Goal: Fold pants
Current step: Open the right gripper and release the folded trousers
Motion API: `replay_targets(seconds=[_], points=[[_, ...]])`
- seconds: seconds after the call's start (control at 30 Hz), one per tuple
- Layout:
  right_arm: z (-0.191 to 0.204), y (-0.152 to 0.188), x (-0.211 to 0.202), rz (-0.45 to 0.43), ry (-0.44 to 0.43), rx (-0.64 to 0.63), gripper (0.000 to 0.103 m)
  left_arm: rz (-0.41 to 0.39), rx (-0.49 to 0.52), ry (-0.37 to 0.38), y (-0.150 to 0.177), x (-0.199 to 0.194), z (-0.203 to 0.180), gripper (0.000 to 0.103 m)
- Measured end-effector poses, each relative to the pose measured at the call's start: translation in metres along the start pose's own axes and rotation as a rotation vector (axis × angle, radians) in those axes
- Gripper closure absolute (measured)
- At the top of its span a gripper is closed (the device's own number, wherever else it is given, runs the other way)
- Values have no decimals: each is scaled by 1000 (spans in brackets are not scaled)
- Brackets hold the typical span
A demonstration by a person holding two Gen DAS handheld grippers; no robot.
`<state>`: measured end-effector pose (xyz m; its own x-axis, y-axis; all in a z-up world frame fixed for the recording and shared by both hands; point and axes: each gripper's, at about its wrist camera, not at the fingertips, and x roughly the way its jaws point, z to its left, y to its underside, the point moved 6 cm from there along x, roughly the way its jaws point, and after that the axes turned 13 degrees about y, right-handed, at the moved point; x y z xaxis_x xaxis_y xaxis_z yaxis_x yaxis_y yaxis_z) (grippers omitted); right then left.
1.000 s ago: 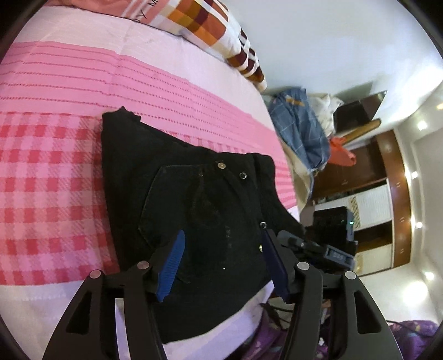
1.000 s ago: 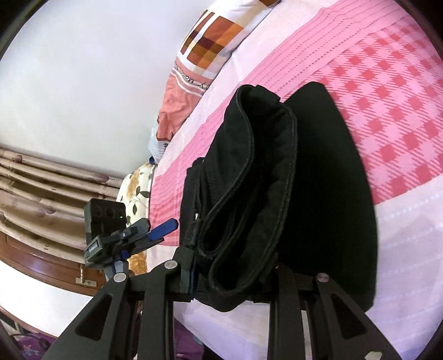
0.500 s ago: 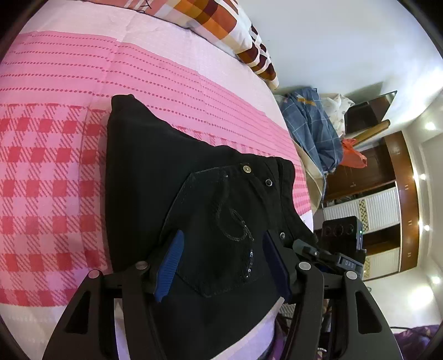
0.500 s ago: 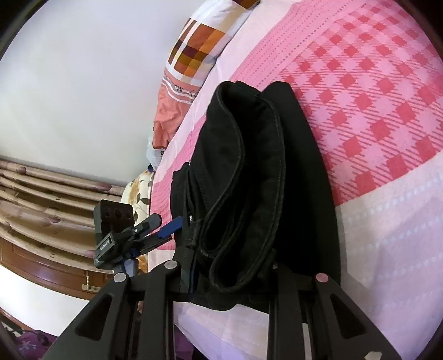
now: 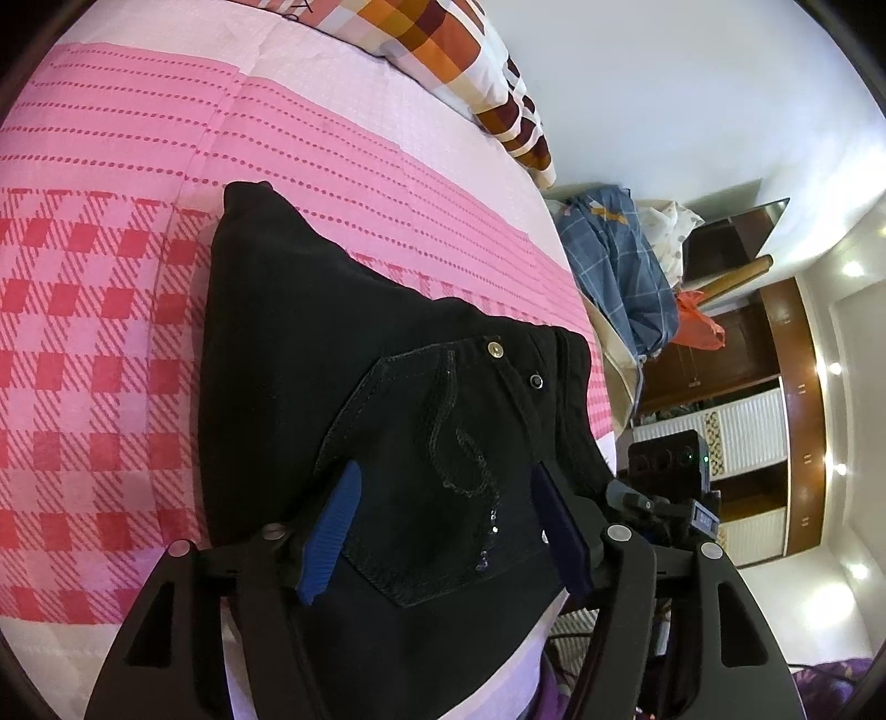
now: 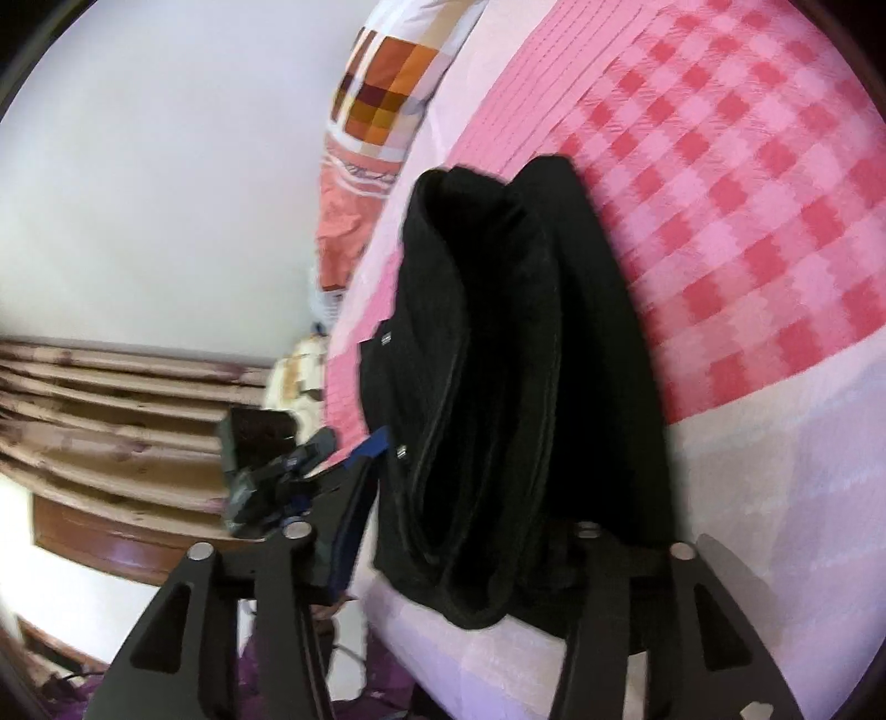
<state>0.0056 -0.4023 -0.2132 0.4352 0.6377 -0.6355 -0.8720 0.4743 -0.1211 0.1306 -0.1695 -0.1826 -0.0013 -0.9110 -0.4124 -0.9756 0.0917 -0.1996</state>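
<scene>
pants: one black pair (image 5: 354, 387), folded
pocket rivets: two (image 5: 494, 348)
pillows: one checked (image 5: 443, 50)
beds: one, pink cover (image 5: 83, 332)
tools: two, left tool (image 5: 443, 520) and right tool (image 6: 470, 531)
heaped clothes off the bed: one pile (image 5: 626, 266)

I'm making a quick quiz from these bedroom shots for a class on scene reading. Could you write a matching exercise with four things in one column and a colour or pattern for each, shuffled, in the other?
Things:
1. folded pants
2. bedsheet
3. pillow
4. pads of the left claw

Colours or patterns:
A. orange, brown and white squares
B. blue
C. black, with a stitched back pocket
D. pink and red checks with dotted stripes

Pairs: 1-C, 2-D, 3-A, 4-B
</scene>
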Motion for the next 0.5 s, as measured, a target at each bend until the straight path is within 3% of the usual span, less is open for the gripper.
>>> replay_targets(seconds=[0.03,0.1,0.13,0.4,0.5], points=[[-3,-1,0,1,-2,15,50,0,-1,0,0,0,0,37],[-5,0,-1,-5,42,-8,70,-1,0,-4,1,-1,1,37],[-5,0,-2,-7,50,-14,75,-1,0,-7,2,-1,1,37],[1,-5,-21,-65,41,-55,79,0,-12,-2,-1,8,-6,34],[-16,-6,-24,-66,57,-30,79,13,0,1,-1,17,-9,34]])
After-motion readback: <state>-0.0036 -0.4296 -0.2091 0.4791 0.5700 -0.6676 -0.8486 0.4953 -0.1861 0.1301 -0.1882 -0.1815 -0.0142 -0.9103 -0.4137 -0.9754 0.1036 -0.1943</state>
